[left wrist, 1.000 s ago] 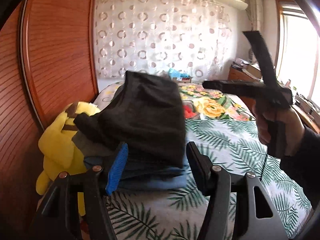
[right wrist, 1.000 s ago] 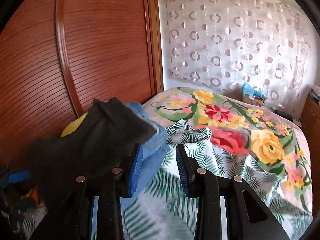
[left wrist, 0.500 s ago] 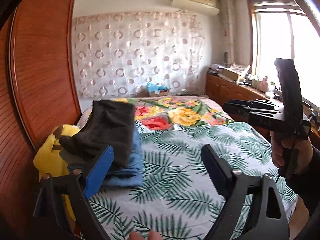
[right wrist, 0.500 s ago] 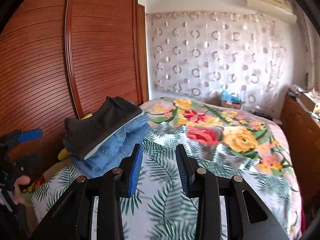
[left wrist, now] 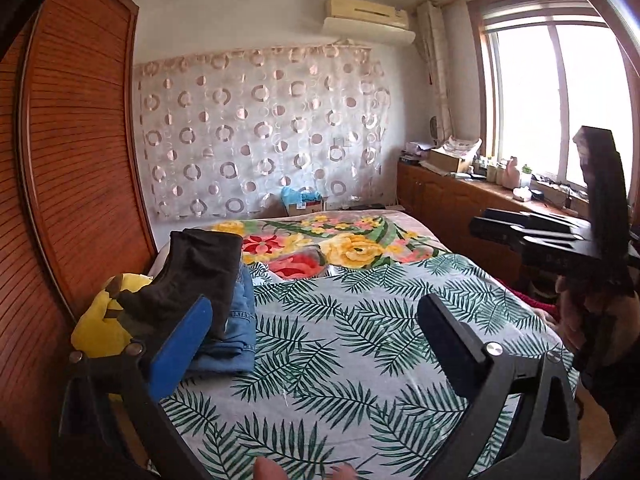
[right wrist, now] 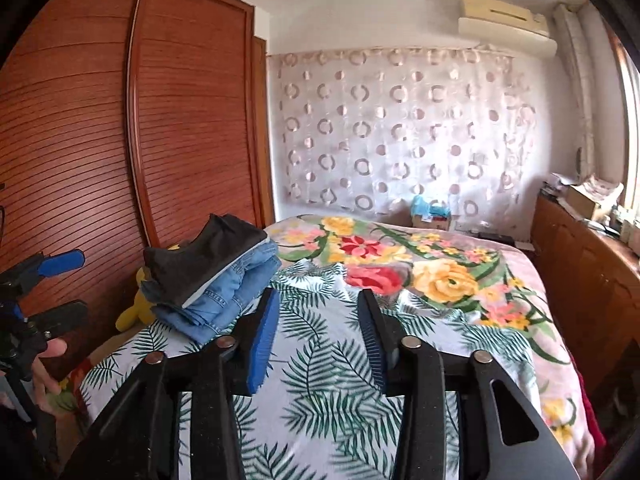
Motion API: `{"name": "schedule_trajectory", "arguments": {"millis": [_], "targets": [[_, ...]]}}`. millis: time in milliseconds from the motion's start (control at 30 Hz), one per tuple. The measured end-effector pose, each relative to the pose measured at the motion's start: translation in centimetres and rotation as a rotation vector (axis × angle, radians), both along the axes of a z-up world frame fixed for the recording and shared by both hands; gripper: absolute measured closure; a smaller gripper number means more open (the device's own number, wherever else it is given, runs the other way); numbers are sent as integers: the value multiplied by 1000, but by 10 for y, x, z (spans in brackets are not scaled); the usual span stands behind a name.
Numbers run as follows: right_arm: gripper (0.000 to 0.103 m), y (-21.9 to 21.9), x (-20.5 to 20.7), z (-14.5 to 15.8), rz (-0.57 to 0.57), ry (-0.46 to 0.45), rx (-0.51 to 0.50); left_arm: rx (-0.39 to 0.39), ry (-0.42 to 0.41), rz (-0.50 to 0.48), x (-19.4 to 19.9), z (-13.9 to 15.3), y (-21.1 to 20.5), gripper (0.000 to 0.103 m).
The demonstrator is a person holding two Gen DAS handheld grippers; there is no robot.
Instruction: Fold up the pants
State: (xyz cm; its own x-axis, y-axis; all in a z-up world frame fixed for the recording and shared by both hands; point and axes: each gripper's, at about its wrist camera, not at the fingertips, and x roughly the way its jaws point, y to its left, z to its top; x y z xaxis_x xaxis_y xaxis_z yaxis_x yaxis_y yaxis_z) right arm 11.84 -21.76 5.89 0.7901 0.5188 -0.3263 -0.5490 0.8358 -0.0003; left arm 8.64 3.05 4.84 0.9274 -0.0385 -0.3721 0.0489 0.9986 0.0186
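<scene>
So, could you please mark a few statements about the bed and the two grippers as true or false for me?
1. The dark folded pants lie on top of the folded jeans. True.
2. The left gripper grips the pants. False: its fingers are apart and hold nothing.
3. The yellow plush toy sits beside the stack. True.
4. The right gripper holds jeans. False: nothing is between its fingers.
</scene>
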Motion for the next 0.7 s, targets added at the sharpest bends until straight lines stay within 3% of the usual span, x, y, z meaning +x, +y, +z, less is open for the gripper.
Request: {"name": "schedule_trajectory", "arguments": {"millis": [67,300,700], "targets": [[52,-6,-13,1,-31,-6,5,1,-13,34,-4,1,-5,0],[39,-18,-56,4,-128,-31,22,-29,-1,-4,-7,2,-20,0],[39,-10,-101,-4,-238,-41,55,-38,-16,3,-20,5,-33,0]]}}
